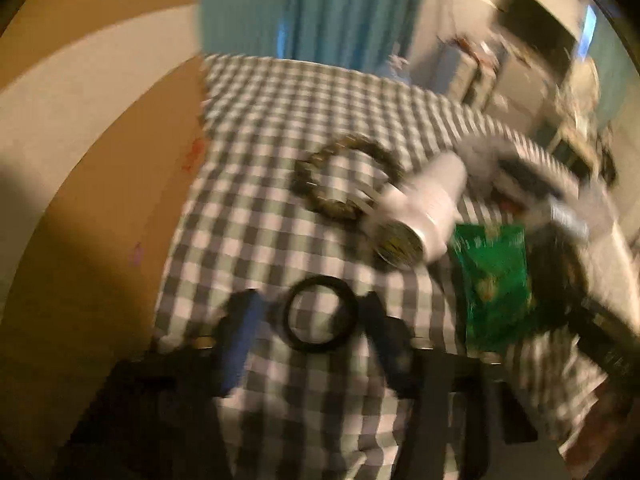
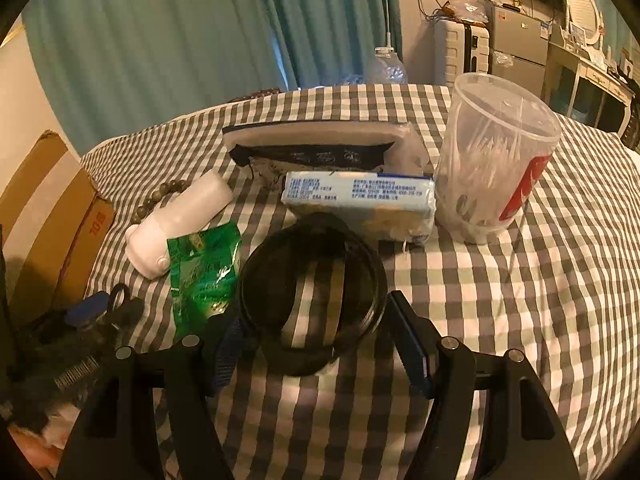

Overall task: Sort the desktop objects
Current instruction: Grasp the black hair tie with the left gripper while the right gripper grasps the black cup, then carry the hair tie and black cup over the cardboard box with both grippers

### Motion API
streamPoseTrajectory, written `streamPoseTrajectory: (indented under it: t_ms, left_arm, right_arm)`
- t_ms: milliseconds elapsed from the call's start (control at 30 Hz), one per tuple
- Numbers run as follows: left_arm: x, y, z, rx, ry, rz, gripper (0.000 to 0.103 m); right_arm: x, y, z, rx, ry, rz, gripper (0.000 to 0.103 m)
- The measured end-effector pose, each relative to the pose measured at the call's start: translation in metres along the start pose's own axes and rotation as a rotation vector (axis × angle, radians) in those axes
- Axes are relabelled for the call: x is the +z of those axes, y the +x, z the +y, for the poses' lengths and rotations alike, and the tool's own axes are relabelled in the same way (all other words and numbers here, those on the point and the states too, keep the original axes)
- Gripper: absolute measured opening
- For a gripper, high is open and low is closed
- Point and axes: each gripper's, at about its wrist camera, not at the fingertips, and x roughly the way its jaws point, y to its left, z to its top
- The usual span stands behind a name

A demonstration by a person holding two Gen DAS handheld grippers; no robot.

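- Tools first: your left tool (image 1: 316,320), at the bottom centre of the left wrist view, straddles a small black ring (image 1: 320,312). That view is blurred, so you cannot tell whether the pads press on it.
- Your right tool (image 2: 320,332), bottom centre of the right wrist view, has its blue pads either side of a larger black hoop (image 2: 314,292). The left pad sits at the rim; a sliver of cloth shows beside the right pad, so it reads as released, not yet grasping.
- Both rings lie flat on the checked worktop (image 2: 500,288). Judging by that, bring each tool low and square before clenching, so the pads catch the rim and don't skate over it.
- Just left of the hoop lies a green packet (image 2: 202,276), touching it; watch you don't drag it along.
- Behind it, at centre left, a white bottle (image 2: 176,224) lies on its side with a bead bracelet (image 2: 160,196) beyond.
- Further back at centre sit a tissue pack (image 2: 360,200) and a dark pouch (image 2: 312,148); a clear tub of cotton swabs (image 2: 496,152) stands upright at the right. Keep clear of it when lifting.
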Motion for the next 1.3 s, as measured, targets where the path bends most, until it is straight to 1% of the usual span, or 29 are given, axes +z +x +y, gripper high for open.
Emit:
streamPoseTrajectory:
  t_ms: [33, 67, 100, 167, 200, 233, 267, 333, 367, 500, 633, 800, 900, 933, 967, 1133, 1200, 1300]
  left_arm:
    - [0.000, -0.001, 0.000, 0.002, 0.003, 0.001, 0.047]
    - [-0.002, 0.000, -0.003, 0.015, 0.028, 0.003, 0.045]
    - [0.001, -0.001, 0.013, 0.017, 0.045, 0.002, 0.044]
    - [0.002, -0.005, 0.019, 0.002, 0.061, 0.013, 0.037]
    - [0.003, -0.007, 0.023, -0.008, 0.059, 0.018, 0.036]
    - [0.003, -0.009, 0.029, -0.018, 0.062, 0.022, 0.030]
    - [0.002, -0.011, 0.030, -0.024, 0.067, 0.022, 0.022]
    - [-0.001, -0.016, 0.034, -0.034, 0.080, 0.024, 0.013]
    - [-0.001, -0.018, 0.037, -0.037, 0.085, 0.022, 0.006]
    - [-0.011, -0.034, 0.036, -0.028, 0.111, 0.014, 0.005]
    - [-0.025, -0.051, 0.033, -0.050, 0.108, 0.006, 0.005]
    - [-0.040, -0.081, 0.023, -0.078, 0.115, -0.027, 0.005]
    - [-0.048, -0.098, 0.025, -0.109, 0.085, -0.017, 0.005]
    - [-0.047, -0.103, 0.025, -0.113, 0.072, -0.017, 0.005]
    - [-0.041, -0.103, 0.014, -0.113, 0.067, -0.021, 0.005]
    - [-0.019, -0.131, -0.022, -0.124, 0.091, -0.090, 0.005]
    - [-0.009, -0.144, -0.032, -0.136, 0.098, -0.114, 0.005]
    - [-0.002, -0.174, -0.034, -0.148, 0.100, -0.157, 0.005]
  right_arm:
    - [0.000, 0.000, 0.000, 0.009, -0.005, 0.000, 0.062]
    - [-0.001, 0.000, 0.001, 0.016, -0.009, 0.005, 0.052]
    - [-0.002, 0.000, 0.002, 0.012, -0.010, 0.009, 0.052]
    - [-0.002, -0.004, 0.000, 0.010, -0.006, 0.003, 0.052]
    - [-0.002, -0.006, 0.000, 0.011, -0.002, -0.003, 0.051]
    - [-0.002, -0.010, -0.001, 0.012, 0.000, -0.010, 0.050]
    - [0.000, -0.012, -0.002, 0.013, 0.002, -0.013, 0.050]
    - [0.000, -0.018, -0.005, 0.016, 0.013, -0.019, 0.049]
    - [-0.001, -0.021, -0.006, 0.017, 0.019, -0.021, 0.049]
    - [-0.006, -0.033, -0.010, 0.011, 0.021, -0.024, 0.049]
    - [-0.009, -0.049, -0.012, 0.011, 0.018, -0.032, 0.049]
    - [-0.012, -0.078, -0.013, 0.021, 0.033, -0.058, 0.049]
    - [-0.016, -0.096, -0.009, 0.022, 0.030, -0.069, 0.049]
    - [-0.018, -0.103, -0.007, 0.028, 0.033, -0.069, 0.049]
    - [-0.021, -0.110, -0.007, 0.033, 0.036, -0.073, 0.049]
    - [-0.033, -0.150, 0.012, 0.034, 0.000, -0.105, 0.049]
    - [-0.035, -0.166, 0.019, 0.046, -0.004, -0.125, 0.049]
    - [-0.037, -0.188, 0.031, 0.063, -0.022, -0.146, 0.049]
